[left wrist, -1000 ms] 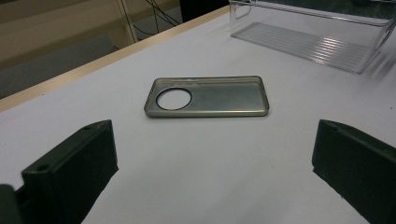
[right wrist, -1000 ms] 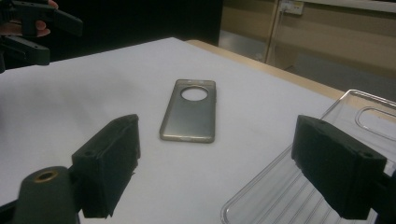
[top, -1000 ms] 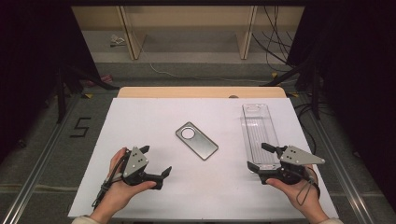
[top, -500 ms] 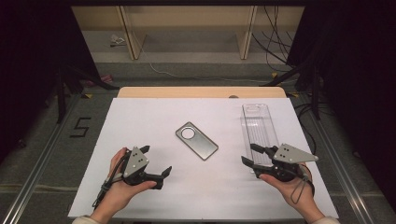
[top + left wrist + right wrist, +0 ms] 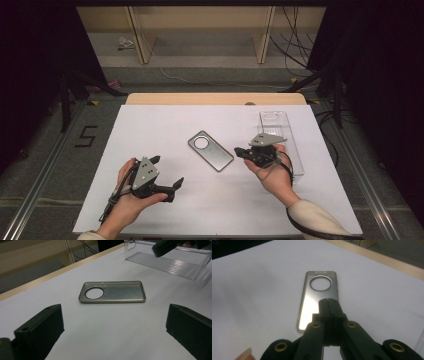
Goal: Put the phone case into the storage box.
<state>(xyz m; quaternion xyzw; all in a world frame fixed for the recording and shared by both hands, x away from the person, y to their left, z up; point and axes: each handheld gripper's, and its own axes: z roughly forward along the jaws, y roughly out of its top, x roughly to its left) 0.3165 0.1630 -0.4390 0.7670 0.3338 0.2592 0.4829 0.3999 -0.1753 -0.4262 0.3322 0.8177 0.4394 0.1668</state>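
A grey metal-look phone case (image 5: 210,150) with a round hole lies flat in the middle of the white table (image 5: 150,125). My right gripper (image 5: 238,151) is just right of it. Its jaws have just been closing and now meet with nothing between them. In the right gripper view the shut tip (image 5: 329,303) sits over the near end of the case (image 5: 318,295); I cannot tell whether it touches. My left gripper (image 5: 167,170) rests at the front left, open and empty. It faces the case (image 5: 112,292) from a distance, with its jaws (image 5: 112,330) wide apart.
A clear plastic box (image 5: 274,122) lies at the right of the table, behind my right hand, and also appears in the left gripper view (image 5: 170,263). A wooden table edge (image 5: 215,98) runs along the back. Cables lie on the floor beyond.
My right gripper has moved left, from beside the clear box to the right end of the phone case, and its jaws have gone from wide open to shut. The left gripper has stayed put.
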